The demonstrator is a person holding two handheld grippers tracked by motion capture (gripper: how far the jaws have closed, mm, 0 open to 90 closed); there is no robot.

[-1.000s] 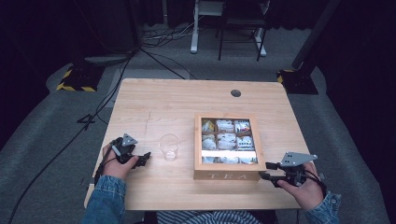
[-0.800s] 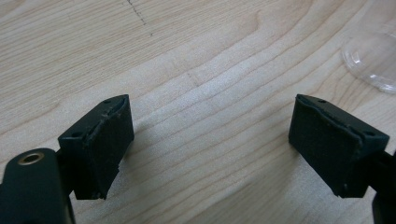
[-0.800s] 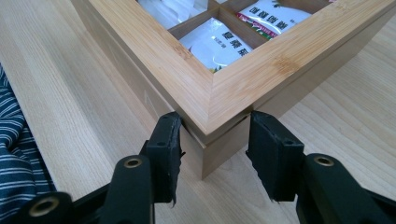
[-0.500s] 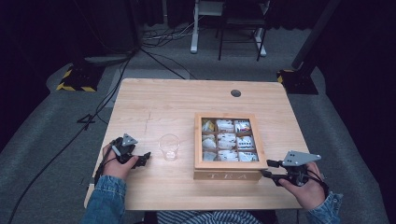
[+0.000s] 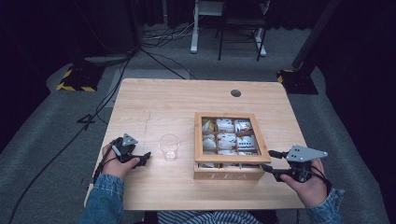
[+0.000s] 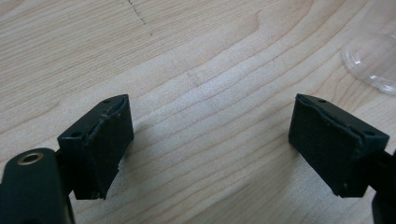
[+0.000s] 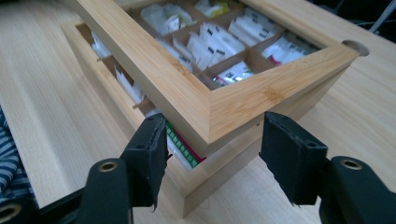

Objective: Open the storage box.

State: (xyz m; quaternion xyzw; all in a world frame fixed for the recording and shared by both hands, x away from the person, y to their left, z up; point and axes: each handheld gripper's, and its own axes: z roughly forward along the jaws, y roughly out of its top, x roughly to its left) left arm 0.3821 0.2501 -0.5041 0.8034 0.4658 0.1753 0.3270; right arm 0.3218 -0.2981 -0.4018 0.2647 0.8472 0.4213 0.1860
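Bamboo tea box point(image 5: 231, 174), windowed lid point(image 7: 196, 100) raised slightly, sachets inside.

The bamboo tea box point(image 5: 232, 174) sits on the right half of the tabletop point(image 5: 168, 107), its window-framed lid point(image 7: 196, 100) lifted slightly ajar at the front, tea packets point(image 5: 226, 139) filling its compartments.

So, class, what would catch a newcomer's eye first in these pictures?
The wooden tea box right of the table's middle, its windowed lid lifted a crack over packed tea bags. The right claw sits at the lid's near corner, its jaws just opened. A clear cup stands left of the box.
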